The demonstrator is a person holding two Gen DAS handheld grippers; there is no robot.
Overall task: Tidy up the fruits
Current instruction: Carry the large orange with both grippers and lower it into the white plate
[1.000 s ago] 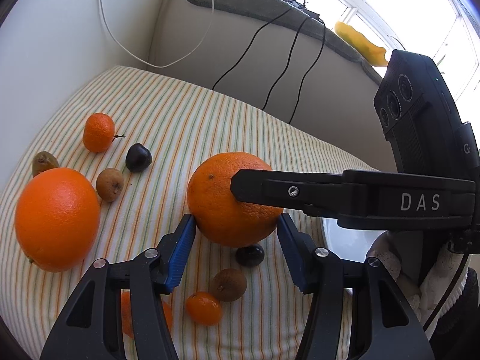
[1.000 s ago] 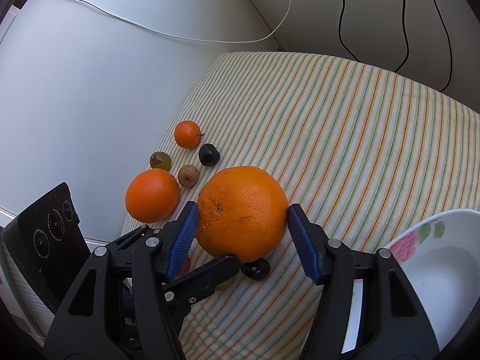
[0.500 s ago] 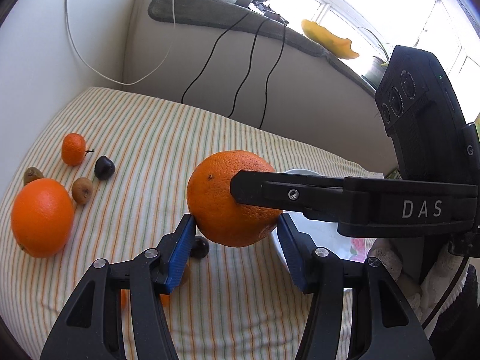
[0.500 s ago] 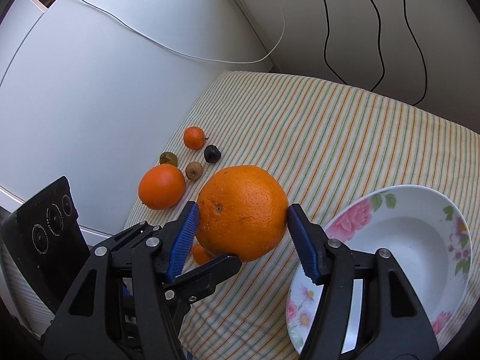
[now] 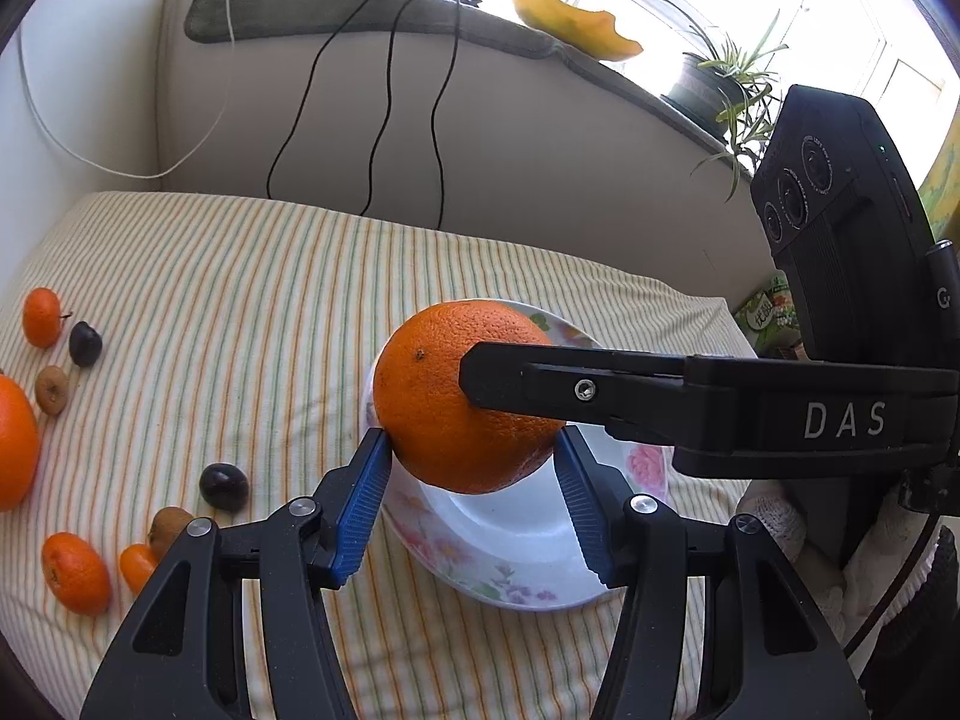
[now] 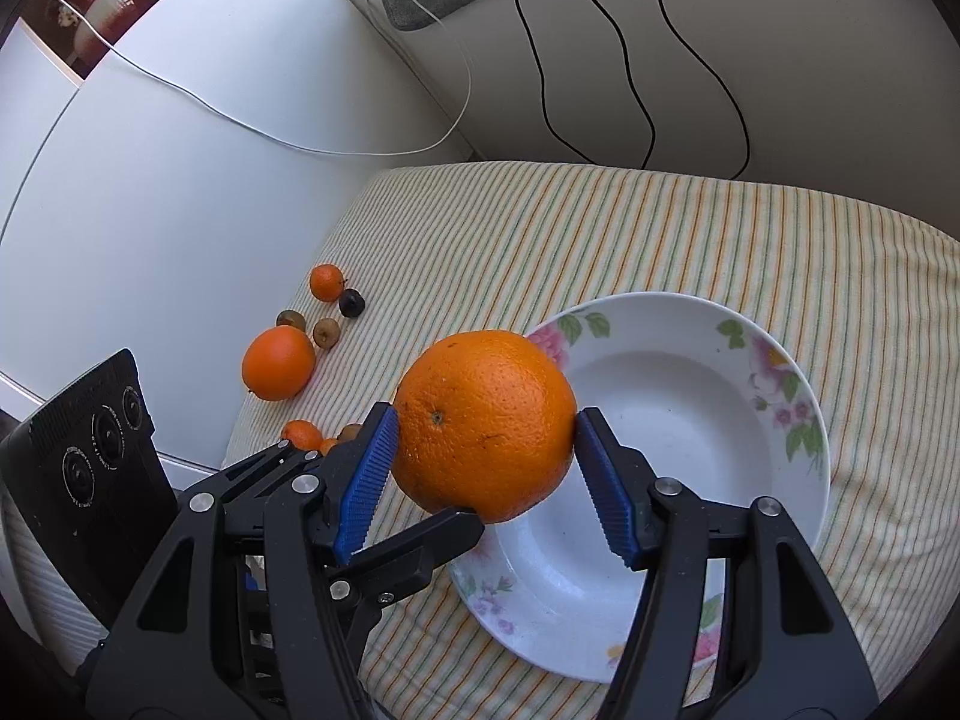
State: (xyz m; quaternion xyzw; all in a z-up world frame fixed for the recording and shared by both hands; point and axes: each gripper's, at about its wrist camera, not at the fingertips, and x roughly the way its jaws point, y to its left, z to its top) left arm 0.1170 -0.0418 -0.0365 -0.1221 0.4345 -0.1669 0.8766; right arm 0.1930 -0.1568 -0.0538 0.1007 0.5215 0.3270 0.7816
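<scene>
At the far left of the striped tablecloth (image 6: 600, 228) lie a second orange (image 6: 278, 362), two mandarins (image 5: 42, 317) (image 5: 77, 571), brownish small fruits (image 5: 51, 389) and dark plums (image 5: 84, 344) (image 5: 224, 485), loosely scattered and apart from the dish. In the middle, the big orange (image 6: 483, 423) hangs above the near-left rim of the floral bowl (image 6: 690, 396), pinched between the blue pads of the right gripper (image 6: 485, 483). The left gripper (image 5: 471, 507) has its fingers spread either side of the same orange, beneath it; whether its pads touch the fruit is unclear. At right, the bowl's white hollow holds nothing
</scene>
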